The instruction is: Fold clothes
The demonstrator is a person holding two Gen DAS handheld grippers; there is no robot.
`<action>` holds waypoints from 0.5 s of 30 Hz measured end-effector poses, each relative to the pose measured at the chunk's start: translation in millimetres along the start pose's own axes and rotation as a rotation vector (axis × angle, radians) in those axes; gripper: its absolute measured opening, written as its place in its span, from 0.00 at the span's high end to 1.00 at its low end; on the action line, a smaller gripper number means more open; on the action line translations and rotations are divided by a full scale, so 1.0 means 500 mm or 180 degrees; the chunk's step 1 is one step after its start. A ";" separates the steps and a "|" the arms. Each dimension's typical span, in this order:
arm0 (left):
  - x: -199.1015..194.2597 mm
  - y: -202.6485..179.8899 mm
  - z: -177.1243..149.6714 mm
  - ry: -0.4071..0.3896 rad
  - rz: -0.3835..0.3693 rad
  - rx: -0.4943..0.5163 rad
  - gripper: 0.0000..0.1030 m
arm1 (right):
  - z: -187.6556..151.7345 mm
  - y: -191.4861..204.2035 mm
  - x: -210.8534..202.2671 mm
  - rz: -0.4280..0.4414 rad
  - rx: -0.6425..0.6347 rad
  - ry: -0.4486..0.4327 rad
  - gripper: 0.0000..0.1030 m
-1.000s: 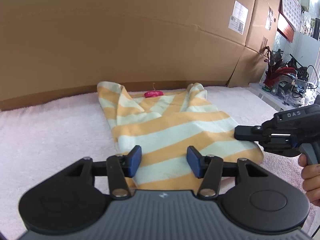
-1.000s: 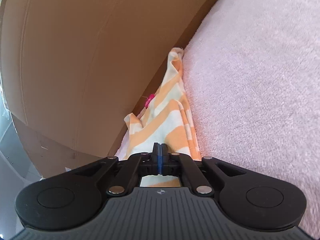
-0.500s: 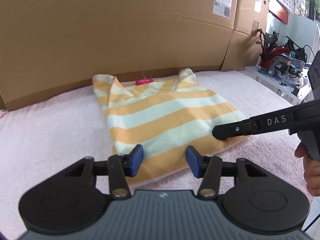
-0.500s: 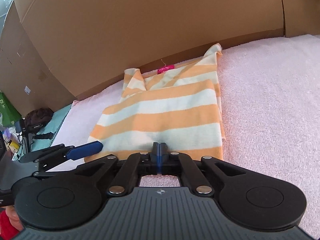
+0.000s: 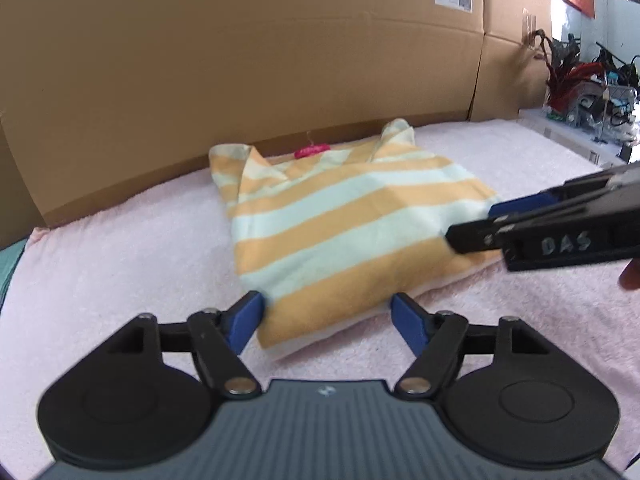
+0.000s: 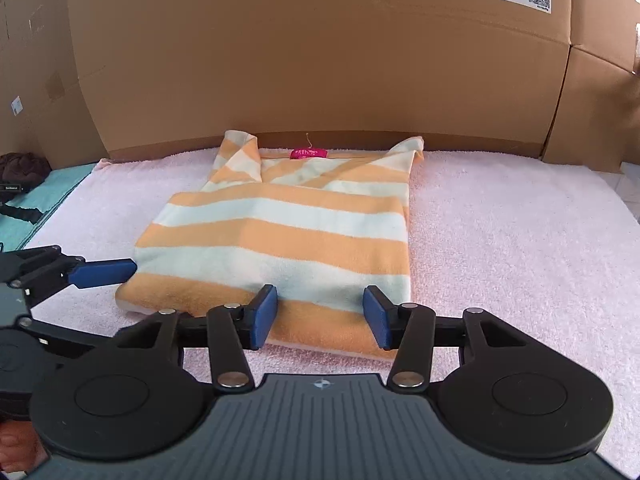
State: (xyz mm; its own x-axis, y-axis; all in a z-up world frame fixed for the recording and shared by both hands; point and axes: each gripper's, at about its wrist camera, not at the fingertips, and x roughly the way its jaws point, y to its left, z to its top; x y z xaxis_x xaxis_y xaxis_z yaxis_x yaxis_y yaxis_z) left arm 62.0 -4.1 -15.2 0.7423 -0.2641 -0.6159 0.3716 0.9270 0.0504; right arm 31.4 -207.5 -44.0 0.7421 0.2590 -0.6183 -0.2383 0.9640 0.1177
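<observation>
Item: striped garment, folded, lying on pink towel. Left gripper and right gripper jaws just opening, nothing clamped; advisable: both gripping near hem corners evenly.

Tall brown cardboard panels wall the back of a pink terry-covered surface, with daylight at the right edge.

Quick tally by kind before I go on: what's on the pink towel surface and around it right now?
Striped garment, folded: 1
Pink tag at its collar: 1
Claws: 2, the left claw and the right claw, both open
Cardboard boxes behind: 2 or more
Total: at least 6
</observation>
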 end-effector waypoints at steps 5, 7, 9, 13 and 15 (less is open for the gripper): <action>-0.019 0.066 -0.008 0.0124 -0.0018 -0.0312 0.34 | 0.007 -0.042 -0.020 0.0188 0.0217 0.0016 0.51; -0.039 0.071 -0.001 0.0091 -0.0025 -0.0315 0.36 | 0.017 -0.057 -0.044 0.0288 0.0341 -0.0093 0.51; -0.060 0.067 0.016 0.0007 0.0025 -0.0278 0.32 | 0.036 -0.064 -0.064 0.0377 0.0398 -0.0230 0.51; -0.078 0.068 0.071 -0.0152 -0.0223 -0.0392 0.21 | 0.079 -0.061 -0.061 0.0365 0.0384 -0.0418 0.51; -0.058 0.060 0.101 -0.0181 -0.0219 -0.0431 0.22 | 0.092 -0.052 -0.032 0.0284 0.0347 -0.0444 0.51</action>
State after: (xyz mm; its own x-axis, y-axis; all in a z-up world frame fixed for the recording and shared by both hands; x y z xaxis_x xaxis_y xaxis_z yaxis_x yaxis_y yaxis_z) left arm 79.8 18.2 44.0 0.7494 -0.3393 -0.5685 0.3470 0.9326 -0.0992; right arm 54.5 -234.1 -1.2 0.8024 0.3422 -0.4889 -0.2434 0.9357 0.2554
